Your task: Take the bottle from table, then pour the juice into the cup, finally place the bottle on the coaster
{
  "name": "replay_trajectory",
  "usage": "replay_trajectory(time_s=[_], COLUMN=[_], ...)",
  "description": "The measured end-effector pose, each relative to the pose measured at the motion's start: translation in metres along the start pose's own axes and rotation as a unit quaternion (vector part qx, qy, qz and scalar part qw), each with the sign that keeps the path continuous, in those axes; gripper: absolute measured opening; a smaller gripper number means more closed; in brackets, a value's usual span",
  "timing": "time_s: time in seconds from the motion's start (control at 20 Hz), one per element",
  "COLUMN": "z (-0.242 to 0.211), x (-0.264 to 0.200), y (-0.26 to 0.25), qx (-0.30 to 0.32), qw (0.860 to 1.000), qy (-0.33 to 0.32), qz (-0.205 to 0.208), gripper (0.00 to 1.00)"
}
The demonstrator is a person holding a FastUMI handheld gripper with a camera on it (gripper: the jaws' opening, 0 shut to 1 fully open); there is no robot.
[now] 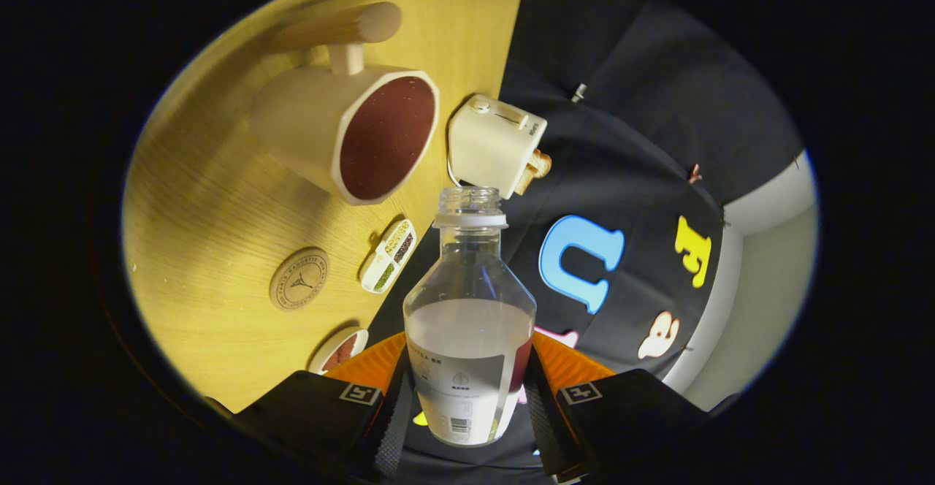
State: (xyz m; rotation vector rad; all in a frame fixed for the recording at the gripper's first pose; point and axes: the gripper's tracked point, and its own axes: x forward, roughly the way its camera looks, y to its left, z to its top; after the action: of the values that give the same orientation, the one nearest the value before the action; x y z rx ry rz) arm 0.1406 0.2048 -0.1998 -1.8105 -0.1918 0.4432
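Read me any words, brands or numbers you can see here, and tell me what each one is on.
Bottle label, clamped between the jaws: print and barcode too small to read.
Coaster: ring of embossed lettering, too small to read.
Toaster: small mark on its side, blurred.
No text reads clearly.

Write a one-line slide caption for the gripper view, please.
Gripper shut on open clear plastic bottle of juice, tilted toward the cream mug on the wooden table.
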Motion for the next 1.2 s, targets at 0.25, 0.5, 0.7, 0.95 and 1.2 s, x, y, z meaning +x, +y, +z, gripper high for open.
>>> replay_trajectory(time_s=[0.25,0.5,0.7,0.95,1.2], z=[-0.001,0.013,0.012,0.005,-0.008], x=[-0.019,-0.027,-0.028,-0.024,-0.022], y=[0.02,0.033,0.034,0.021,-0.002], qx=[0.193,0.385,0.515,0.652,0.747], qw=[0.98,0.92,0.854,0.755,0.663], qy=[0.032,0.039,0.031,0.015,-0.011], qz=[0.037,0.064,0.067,0.062,0.056], gripper=[0.74,0.74,0.74,0.74,0.74])
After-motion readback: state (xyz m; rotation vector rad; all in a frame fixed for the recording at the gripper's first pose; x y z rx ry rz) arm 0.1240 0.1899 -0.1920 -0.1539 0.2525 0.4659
